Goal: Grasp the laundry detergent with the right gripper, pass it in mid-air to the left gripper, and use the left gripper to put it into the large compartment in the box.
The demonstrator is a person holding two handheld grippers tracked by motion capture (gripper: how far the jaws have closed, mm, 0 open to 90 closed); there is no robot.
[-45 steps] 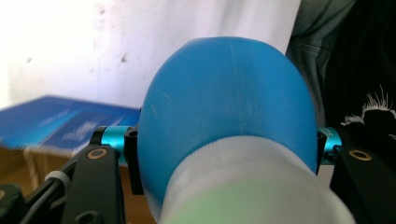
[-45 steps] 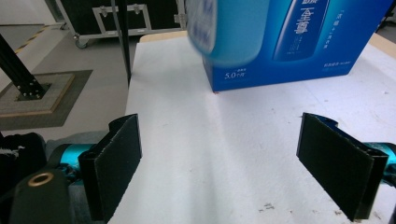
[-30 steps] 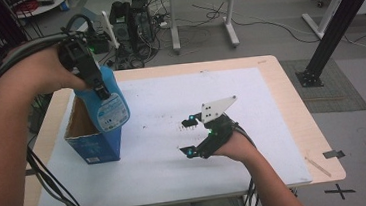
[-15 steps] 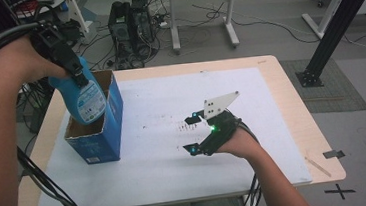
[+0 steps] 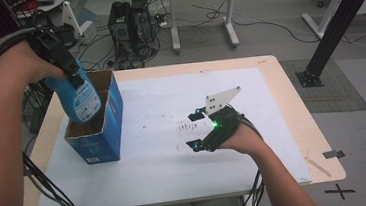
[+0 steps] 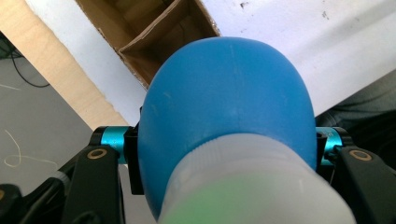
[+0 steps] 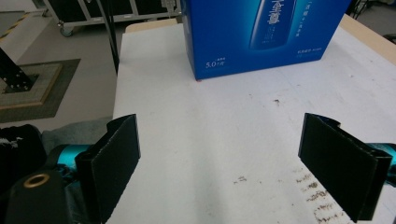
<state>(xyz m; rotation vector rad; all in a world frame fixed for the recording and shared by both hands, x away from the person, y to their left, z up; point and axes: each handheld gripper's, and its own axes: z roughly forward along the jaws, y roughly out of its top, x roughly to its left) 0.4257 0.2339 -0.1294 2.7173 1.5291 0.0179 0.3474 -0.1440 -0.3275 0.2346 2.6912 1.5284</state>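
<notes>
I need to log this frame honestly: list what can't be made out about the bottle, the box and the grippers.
- Bottle: label print too small in the high view; in the left gripper view its cap end is a close blur.
- Box: the bottle hides most of its inside in the left gripper view; its top is cut off by the right gripper view's edge.
- Left gripper: pads hidden behind the bottle.

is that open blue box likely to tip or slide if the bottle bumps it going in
Probably a little. The blue box is tall, narrow, open-topped cardboard, so likely light and apt to tip. It stands free on smooth white paper, so it may slide. The left tool holds the blue bottle above it; the right tool isn't bracing it.
</notes>
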